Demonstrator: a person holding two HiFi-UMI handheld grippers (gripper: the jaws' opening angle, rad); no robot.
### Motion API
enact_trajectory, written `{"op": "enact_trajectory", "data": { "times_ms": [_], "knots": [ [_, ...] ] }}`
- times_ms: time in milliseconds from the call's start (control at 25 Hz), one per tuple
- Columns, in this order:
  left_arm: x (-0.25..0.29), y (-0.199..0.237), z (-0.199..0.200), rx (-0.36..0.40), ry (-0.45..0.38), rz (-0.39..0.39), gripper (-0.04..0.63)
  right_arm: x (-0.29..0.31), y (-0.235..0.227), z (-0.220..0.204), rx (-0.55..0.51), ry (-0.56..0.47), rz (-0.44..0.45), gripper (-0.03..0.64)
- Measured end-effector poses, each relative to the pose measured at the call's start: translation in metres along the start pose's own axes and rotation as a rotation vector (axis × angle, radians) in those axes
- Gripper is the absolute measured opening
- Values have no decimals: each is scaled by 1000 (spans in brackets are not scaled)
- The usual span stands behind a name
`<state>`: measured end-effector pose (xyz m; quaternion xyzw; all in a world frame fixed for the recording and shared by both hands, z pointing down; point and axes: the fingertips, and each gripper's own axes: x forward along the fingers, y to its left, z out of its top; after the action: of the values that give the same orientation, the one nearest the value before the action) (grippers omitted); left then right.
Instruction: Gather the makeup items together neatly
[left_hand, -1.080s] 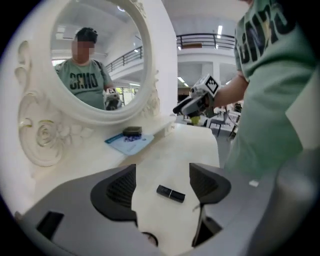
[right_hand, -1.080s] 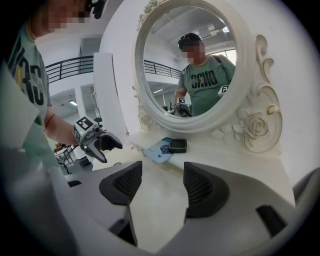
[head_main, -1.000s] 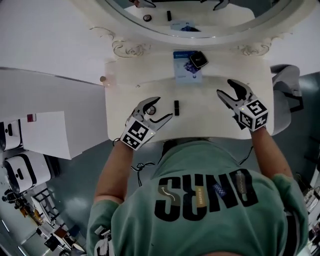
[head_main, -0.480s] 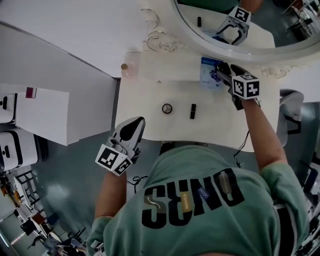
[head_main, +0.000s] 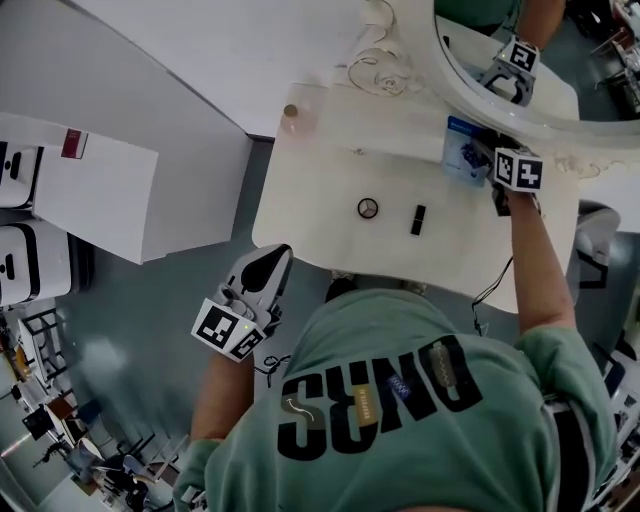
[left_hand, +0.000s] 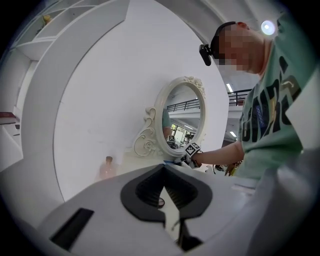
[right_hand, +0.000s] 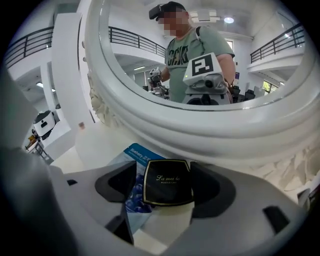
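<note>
Setting: white vanity table (head_main: 320, 180) under an oval mirror (head_main: 470, 70) with a scrolled frame, with grey-blue floor (head_main: 150, 300) around it. A person (head_main: 420, 420) in a green shirt stands at the table's front edge.

Square compact (right_hand: 167, 188): black with a gold edge, lying flat with its lettered lid up. It sits at the back of the table just below the mirror frame, one side resting on the blue sachet. The lettering reads upright toward the right gripper.

Blue sachet (head_main: 462, 155): flat on the table, its long axis running from the mirror toward the front edge.

Lipstick tube (head_main: 418, 219): black, lying on its side near the middle of the table. Its long axis runs front to back, one end pointing at the mirror.

Round compact (head_main: 368, 208): near the tube on its left, not touching it.

Bottle (head_main: 291, 113): small and pinkish, upright at the back left corner.

Right gripper (head_main: 487, 152): reaches to the foot of the mirror, jaws wide and opening. The square compact lies between them. The right pad is at its edge, and at the left pad a gap shows the sachet.

Left gripper (head_main: 262, 272): off the table, over the floor by the front left corner. Its jaws are closed together with nothing between them, and they point toward the table.
</note>
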<state>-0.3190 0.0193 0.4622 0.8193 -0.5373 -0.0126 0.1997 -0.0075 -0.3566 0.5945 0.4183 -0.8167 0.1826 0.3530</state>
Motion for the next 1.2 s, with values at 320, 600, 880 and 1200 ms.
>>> {"op": "enact_trajectory", "data": {
  "times_ms": [320, 600, 880, 1200],
  "knots": [
    [-7, -11, -8, -8, 8, -19, 9, 4, -8, -17, 34, 34, 21, 327],
    [9, -26, -2, 20, 24, -62, 8, -29, 2, -11, 90, -56, 63, 324],
    [58, -48, -6, 31, 62, -167, 9, -91, 34, -74, 212, -73, 69, 324],
    [101, -79, -12, 55, 132, -281, 8, -80, 82, -202, 292, 89, 40, 324]
  ]
}}
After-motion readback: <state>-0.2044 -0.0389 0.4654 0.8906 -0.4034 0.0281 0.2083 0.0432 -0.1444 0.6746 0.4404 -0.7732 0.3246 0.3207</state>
